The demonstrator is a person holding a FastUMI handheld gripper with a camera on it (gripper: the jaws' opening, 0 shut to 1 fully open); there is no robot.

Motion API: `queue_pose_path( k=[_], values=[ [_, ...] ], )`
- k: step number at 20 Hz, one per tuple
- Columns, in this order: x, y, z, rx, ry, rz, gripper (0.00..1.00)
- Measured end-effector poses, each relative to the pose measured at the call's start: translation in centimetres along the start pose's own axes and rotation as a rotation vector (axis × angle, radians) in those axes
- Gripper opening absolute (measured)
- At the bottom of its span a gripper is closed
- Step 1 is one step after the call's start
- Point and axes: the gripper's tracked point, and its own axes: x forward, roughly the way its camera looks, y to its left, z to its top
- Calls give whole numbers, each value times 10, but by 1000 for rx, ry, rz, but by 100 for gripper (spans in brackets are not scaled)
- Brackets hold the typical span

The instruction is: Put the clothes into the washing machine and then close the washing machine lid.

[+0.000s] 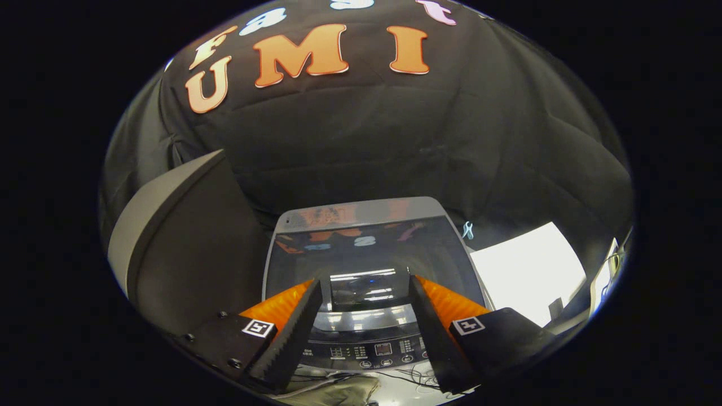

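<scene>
The tongs [365, 282] are being held with the fingers wide apart and nothing between them, poised above the front of the washing machine [366, 211]. The fingertips are being kept over the near edge of its lid [372, 248]. The lid is being seen lying flat and apparently shut, its dark glass throwing back reflections, so whatever is in the drum is being hidden. The control panel [375, 349] is being framed between the fingers, on the machine's near side.

In front of the machine, below the panel and behind the fingertips, a crumpled piece of drab cloth [338, 392] is being glimpsed beside loose cables [414, 375]. Whether it is part of the clothes cannot be told. With the lid down, the scene is fitting both a machine already loaded and shut and one not yet opened for loading.

The risks are being judged as follows. If the cloth is gripped, a cable could be pinched with it and dragged. A finger lowered carelessly could be pressed onto the panel's buttons or knocked against the glass. A lid brought down on trailing fabric could be left ajar.

To the machine's right a bright white sheet [524, 270] is being shown, to its left a large grey slab [169, 242].
</scene>
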Motion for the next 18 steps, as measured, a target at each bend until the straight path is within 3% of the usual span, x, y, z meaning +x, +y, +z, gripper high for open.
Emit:
queue_pose_path(
  k=[18],
  values=[
    [-145,9,211,76,-395,-4,100]
  ],
)
